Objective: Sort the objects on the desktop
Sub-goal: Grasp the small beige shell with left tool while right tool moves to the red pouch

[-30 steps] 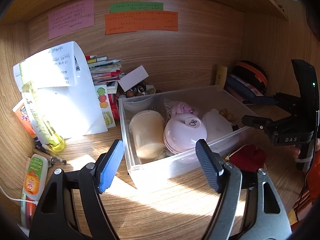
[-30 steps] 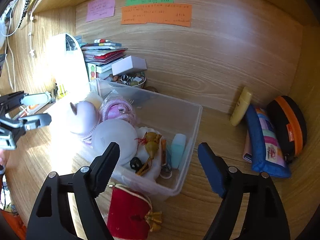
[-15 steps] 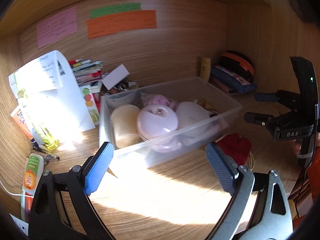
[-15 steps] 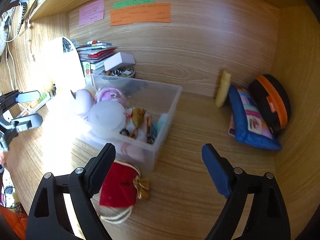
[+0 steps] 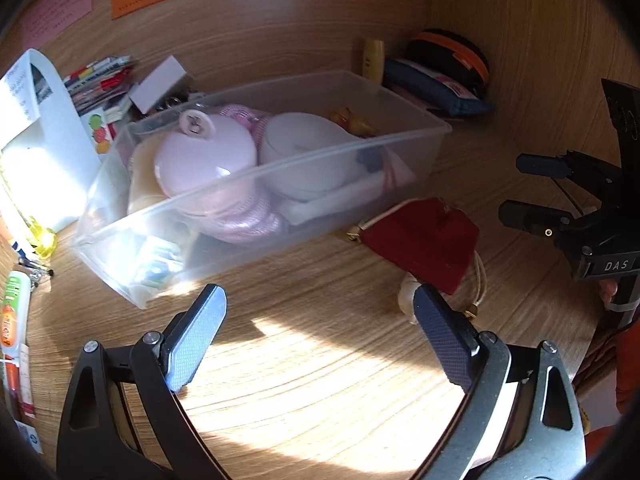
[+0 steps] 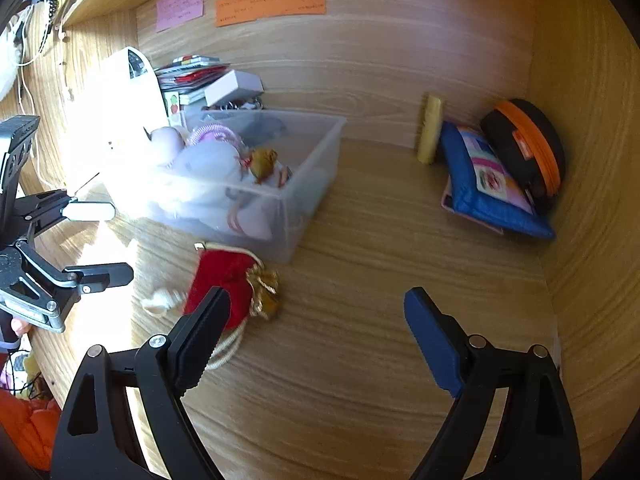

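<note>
A clear plastic bin (image 5: 328, 152) (image 6: 316, 204) stands on the wooden desk, filled with a pink lidded container (image 5: 204, 160), a white bowl (image 5: 308, 152) and small items. A red drawstring pouch (image 5: 428, 236) (image 6: 224, 280) lies on the desk just in front of the bin. My left gripper (image 5: 320, 336) is open and empty, over bare desk in front of the bin. My right gripper (image 6: 316, 336) is open and empty, above the desk right of the pouch. Each gripper shows in the other's view, left gripper (image 6: 96, 244), right gripper (image 5: 524, 188).
A blue pencil case (image 6: 488, 184), a black and orange case (image 6: 528, 148) and a yellow tube (image 6: 430, 128) lean in the back right corner. Stacked books (image 6: 192, 76), a white paper stand (image 5: 44, 128) and tubes (image 5: 14, 312) crowd the left side. Sticky notes (image 6: 272, 0) hang on the back wall.
Both grippers have pulled back and away from the bin, which now looks farther off. The left view has swung right, bringing the red pouch closer. Both stay open.
</note>
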### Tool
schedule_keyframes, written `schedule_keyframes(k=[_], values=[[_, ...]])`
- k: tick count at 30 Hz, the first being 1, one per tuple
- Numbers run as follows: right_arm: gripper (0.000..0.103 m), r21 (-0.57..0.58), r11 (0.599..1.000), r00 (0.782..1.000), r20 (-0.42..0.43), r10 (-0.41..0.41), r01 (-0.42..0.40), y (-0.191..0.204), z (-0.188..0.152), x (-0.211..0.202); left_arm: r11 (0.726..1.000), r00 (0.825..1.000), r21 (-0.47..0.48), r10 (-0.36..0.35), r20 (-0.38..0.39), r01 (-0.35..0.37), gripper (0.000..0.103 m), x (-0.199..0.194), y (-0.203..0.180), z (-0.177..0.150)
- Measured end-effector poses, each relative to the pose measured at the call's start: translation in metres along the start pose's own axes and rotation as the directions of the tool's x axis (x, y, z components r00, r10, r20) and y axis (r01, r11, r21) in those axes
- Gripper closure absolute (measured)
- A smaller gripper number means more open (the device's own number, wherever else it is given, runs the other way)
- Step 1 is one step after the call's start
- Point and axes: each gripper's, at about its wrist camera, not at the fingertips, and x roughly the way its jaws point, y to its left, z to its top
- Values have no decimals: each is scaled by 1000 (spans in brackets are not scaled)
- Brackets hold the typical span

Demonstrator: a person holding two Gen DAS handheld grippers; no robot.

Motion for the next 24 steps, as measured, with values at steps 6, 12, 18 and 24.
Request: schedule_keyframes(k=[6, 12, 18, 24], values=[[16, 34, 999, 999, -15, 28, -27, -7, -9, -2, 996, 999, 84, -27, -33, 29, 30, 8, -24, -2], [16, 25, 999, 999, -17, 37, -37, -3, -10, -1, 993, 998, 117, -18, -66, 26, 48, 20, -34, -2], [16, -14, 999, 999, -35, 38, -38, 6, -9, 4, 993, 997, 103, -45, -63, 51, 70, 23, -31, 3], [16, -36, 998, 996, -66, 58, -60, 15, -4, 16, 993, 996, 89, -77, -52, 82, 87, 23, -24, 2]])
